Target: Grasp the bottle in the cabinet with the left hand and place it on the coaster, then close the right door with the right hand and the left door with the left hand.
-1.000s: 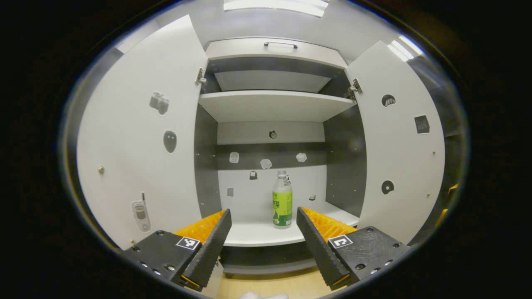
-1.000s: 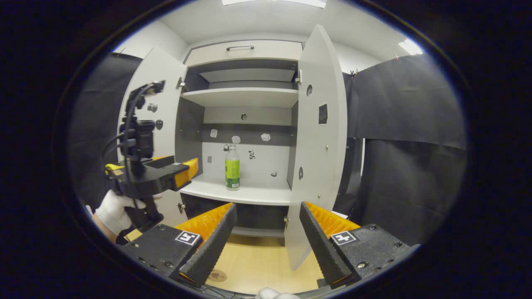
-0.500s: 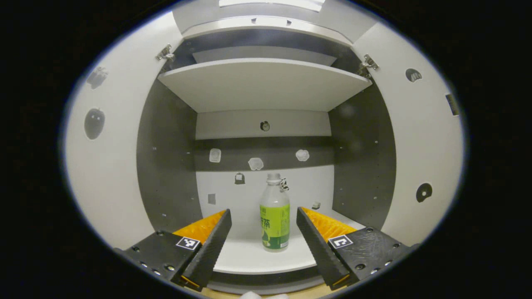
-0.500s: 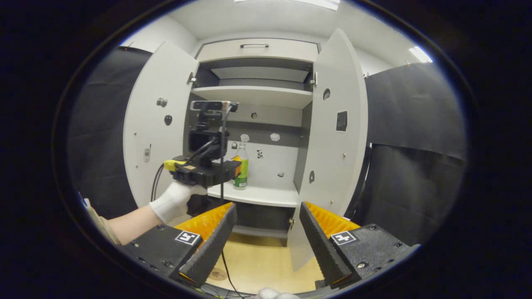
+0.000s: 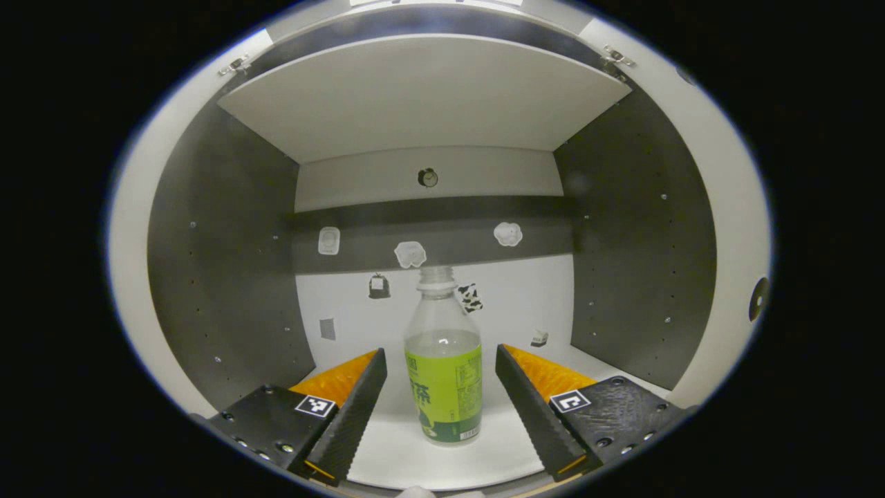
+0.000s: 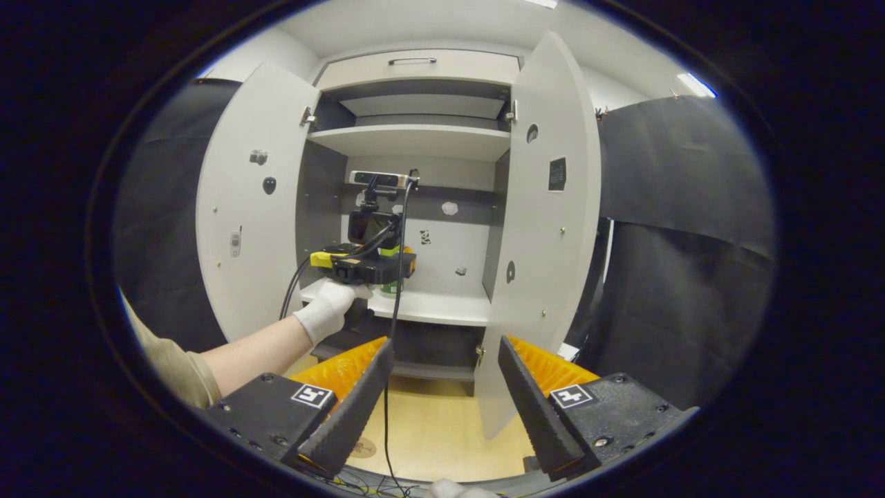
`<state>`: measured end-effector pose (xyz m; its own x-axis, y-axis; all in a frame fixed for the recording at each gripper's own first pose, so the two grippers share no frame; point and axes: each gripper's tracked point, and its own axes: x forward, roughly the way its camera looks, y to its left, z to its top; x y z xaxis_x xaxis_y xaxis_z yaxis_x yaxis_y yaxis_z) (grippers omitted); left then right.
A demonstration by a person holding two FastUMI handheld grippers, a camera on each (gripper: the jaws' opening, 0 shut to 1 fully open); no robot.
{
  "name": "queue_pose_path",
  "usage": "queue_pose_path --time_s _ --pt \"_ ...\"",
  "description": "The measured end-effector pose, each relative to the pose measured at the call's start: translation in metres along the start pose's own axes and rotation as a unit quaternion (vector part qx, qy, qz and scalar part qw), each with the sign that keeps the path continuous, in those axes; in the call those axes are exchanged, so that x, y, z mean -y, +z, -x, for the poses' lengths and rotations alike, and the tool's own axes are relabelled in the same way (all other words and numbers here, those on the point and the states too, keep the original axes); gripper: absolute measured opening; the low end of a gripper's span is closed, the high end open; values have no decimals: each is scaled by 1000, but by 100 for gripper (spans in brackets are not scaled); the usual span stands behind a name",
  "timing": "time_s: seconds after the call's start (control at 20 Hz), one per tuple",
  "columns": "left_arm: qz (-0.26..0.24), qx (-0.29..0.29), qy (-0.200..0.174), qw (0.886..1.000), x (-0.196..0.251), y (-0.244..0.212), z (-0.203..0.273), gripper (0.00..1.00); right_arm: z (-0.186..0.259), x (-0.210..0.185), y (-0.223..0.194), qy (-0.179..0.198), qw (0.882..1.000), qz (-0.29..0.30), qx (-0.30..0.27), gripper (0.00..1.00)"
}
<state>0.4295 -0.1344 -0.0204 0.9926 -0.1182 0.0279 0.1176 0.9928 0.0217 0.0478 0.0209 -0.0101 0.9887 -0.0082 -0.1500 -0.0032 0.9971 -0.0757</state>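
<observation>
1. We see the bottle (image 5: 444, 366) standing upright on the lower shelf (image 5: 442, 460) of the cabinet, clear with a green label and pale liquid inside.
2. The left gripper (image 5: 441, 401) has its jaws released, one finger on each side of the bottle with a gap on both sides (no contact that we can make out).
3. In the right gripper view, the left gripper (image 6: 373, 266) is held by a white-gloved hand (image 6: 325, 309) at the front of that shelf, a cable hanging from it.
4. Both doors stand open: the left door (image 6: 242, 207) and the right door (image 6: 546, 228).
5. The right gripper (image 6: 442, 394) sits back from the cabinet, jaws released and holding nothing, above the wooden floor (image 6: 435, 436).
</observation>
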Motion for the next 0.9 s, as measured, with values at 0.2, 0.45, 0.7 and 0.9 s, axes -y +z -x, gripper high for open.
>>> queue_pose_path --time_s 0.2,0.45,0.7,0.9 --pt "4 -26 14 1000 -3 -15 -9 96 1 7 -5 -7 1000 -6 -8 100" --pt "3 -41 29 999 -20 -32 -23 78 5 11 -11 -8 1000 -9 -12 99" --pt "9 -41 21 999 -22 -25 -13 78 12 22 -10 -18 1000 -4 -4 99" --pt "4 -3 16 1000 -23 14 36 74 16 30 -8 -24 1000 -8 11 99"
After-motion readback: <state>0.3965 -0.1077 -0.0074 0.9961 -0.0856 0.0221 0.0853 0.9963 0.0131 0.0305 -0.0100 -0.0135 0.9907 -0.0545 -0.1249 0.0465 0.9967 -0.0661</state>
